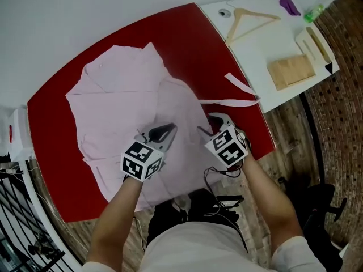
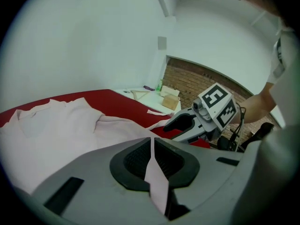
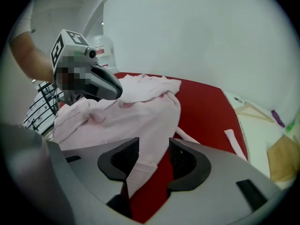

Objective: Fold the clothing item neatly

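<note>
Nearby, shirt (image 1: 125,89), wooden hanger (image 1: 235,26), brown packet (image 1: 291,71)

Head cam top-down; others low, close; share shirt (image 1: 125,95).

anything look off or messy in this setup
Nothing is spilled or damaged. The pink garment lies rumpled and bunched along its near side instead of flat, and a loose strap trails sideways across the red table towards the white table.
</note>
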Motion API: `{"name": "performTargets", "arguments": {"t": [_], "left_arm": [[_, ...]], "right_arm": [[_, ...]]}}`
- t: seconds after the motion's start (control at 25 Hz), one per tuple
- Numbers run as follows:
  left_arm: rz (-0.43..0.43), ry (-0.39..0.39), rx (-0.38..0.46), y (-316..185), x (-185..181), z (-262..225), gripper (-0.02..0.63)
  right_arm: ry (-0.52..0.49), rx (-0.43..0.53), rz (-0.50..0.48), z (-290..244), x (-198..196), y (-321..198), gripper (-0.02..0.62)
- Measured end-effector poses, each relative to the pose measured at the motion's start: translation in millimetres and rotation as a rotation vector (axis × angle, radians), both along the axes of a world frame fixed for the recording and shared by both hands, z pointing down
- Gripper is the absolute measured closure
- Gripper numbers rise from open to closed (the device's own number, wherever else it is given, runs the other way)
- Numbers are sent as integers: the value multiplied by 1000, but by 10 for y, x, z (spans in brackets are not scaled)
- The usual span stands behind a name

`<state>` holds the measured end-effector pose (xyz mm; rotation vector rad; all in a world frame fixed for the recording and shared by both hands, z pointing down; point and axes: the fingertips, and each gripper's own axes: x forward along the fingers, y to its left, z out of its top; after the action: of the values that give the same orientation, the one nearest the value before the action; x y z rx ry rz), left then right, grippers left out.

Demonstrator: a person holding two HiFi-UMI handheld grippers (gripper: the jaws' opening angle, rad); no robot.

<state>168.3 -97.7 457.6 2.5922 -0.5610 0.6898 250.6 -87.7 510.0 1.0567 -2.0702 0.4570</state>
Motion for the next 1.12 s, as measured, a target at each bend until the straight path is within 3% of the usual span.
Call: {"name": "performTargets", "arguments": {"t": [0.4, 0.64, 0.88, 1.12], "left_arm": [[132, -6, 37, -18, 806, -95, 589], [215, -68, 89, -43, 1241, -7, 589], [300, -159, 139, -99, 1679, 210, 586], [394, -293, 168, -144, 1938, 477, 512]], "right_arm": [[97, 23, 212, 59, 1161, -107, 399], [209, 73, 299, 33, 1763, -215, 400], [326, 126, 285, 13, 2062, -462, 399], [366, 85, 223, 191, 2058, -670, 400]]}}
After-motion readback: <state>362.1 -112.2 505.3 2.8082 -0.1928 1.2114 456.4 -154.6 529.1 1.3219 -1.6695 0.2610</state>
